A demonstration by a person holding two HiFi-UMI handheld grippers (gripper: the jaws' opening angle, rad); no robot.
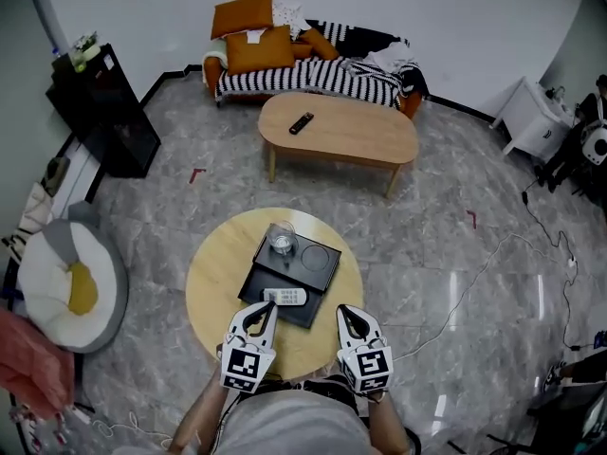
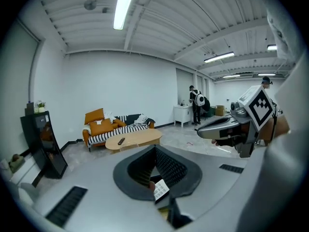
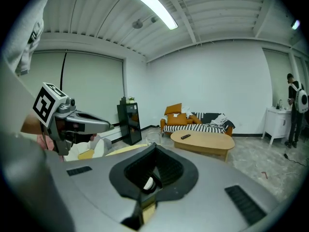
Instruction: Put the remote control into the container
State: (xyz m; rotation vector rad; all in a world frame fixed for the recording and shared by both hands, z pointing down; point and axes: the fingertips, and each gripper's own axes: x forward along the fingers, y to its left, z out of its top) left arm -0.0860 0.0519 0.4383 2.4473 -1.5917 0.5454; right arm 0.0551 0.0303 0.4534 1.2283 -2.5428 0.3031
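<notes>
Round table [image 1: 213, 282] carries the black tray [image 1: 270, 278] at its centre. Left gripper [image 1: 268, 307] and right gripper [image 1: 345, 312] are both clenched on nothing, held over the table's near edge. White remote [image 1: 285, 296] is seen lying in the tray along its near edge, just beyond the left tips. Risk: with the remote so near the rim, it could be knocked out by a stray brush from those tips.

Remote control [image 2: 161, 190]: one pale corner showed, remainder hidden behind left gripper [image 2: 155, 150]. Person [image 1: 285, 429]: was cut off by head view's lower edge.
</notes>
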